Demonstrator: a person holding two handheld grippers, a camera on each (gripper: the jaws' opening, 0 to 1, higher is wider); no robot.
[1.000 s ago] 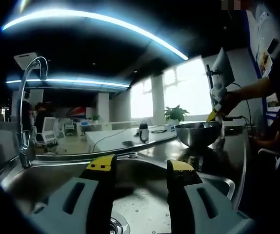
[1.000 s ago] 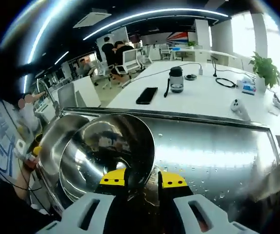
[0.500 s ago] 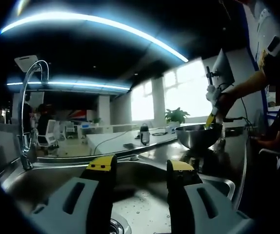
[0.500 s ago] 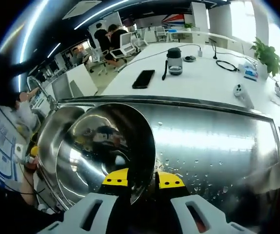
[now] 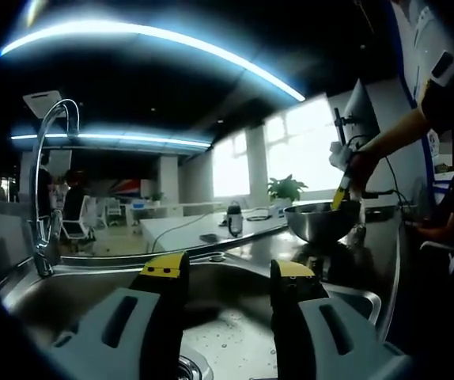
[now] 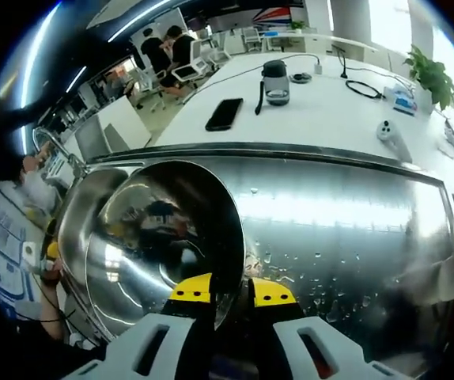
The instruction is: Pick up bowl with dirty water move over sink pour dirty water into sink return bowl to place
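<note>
My right gripper is clamped on the near rim of the bowl, held above the wet steel counter beside the sink. My left gripper hangs over the sink with its jaws apart, holding nothing. I judge the return step in hand: next I must level the bowl, seat it on the counter, then release

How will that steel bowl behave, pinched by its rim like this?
The bowl looks thin polished steel: probably stiff and light. Its slick surface and the droplets on the drainboard suggest it may slip. The right tool pinches one rim edge, so it likely pivots or tips.
</note>
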